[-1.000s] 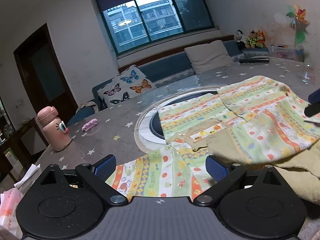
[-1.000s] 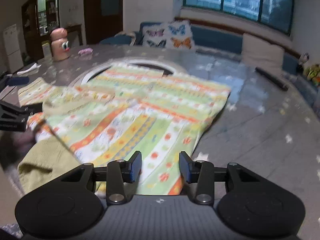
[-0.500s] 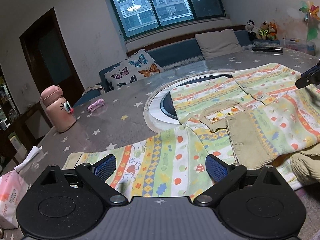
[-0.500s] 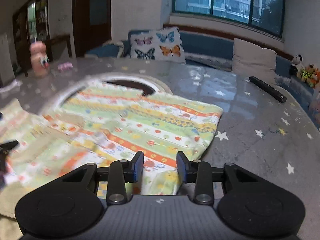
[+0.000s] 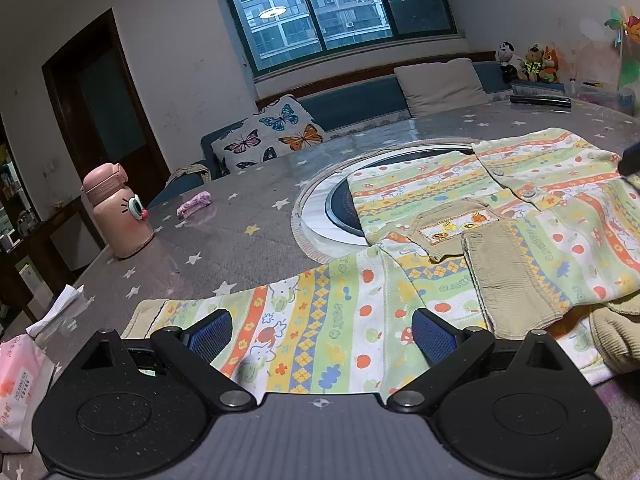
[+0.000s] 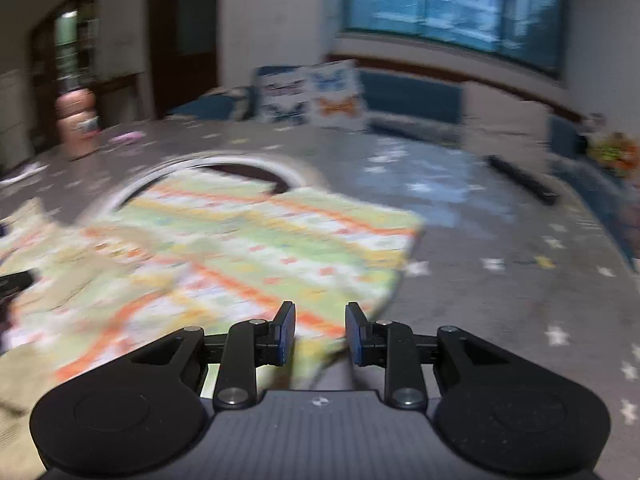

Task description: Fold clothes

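Note:
A child's striped garment (image 5: pixel 440 216) in green, orange and yellow with khaki trim lies spread on the grey star-print table (image 5: pixel 248 184). Its near sleeve (image 5: pixel 312 324) stretches toward my left gripper (image 5: pixel 322 334), which is open and empty just above it. In the blurred right wrist view the same garment (image 6: pixel 248 248) lies ahead and to the left. My right gripper (image 6: pixel 320 334) is open, its jaws a small gap apart, over the garment's near right corner. It holds nothing. The right gripper's tip shows at the right edge of the left wrist view (image 5: pixel 631 160).
A pink bottle with a cartoon face (image 5: pixel 116 212) and a small pink object (image 5: pixel 194 204) stand at the left. A tissue pack (image 5: pixel 20 380) lies at the near left. A round white-rimmed inset (image 5: pixel 320 208) sits mid-table. A dark bar (image 5: pixel 540 100) lies far right. A sofa with cushions is behind.
The left gripper has pulled back and left, so the whole near sleeve now shows. The right gripper has swung and is moving, blurring its view. Its jaws stay slightly apart.

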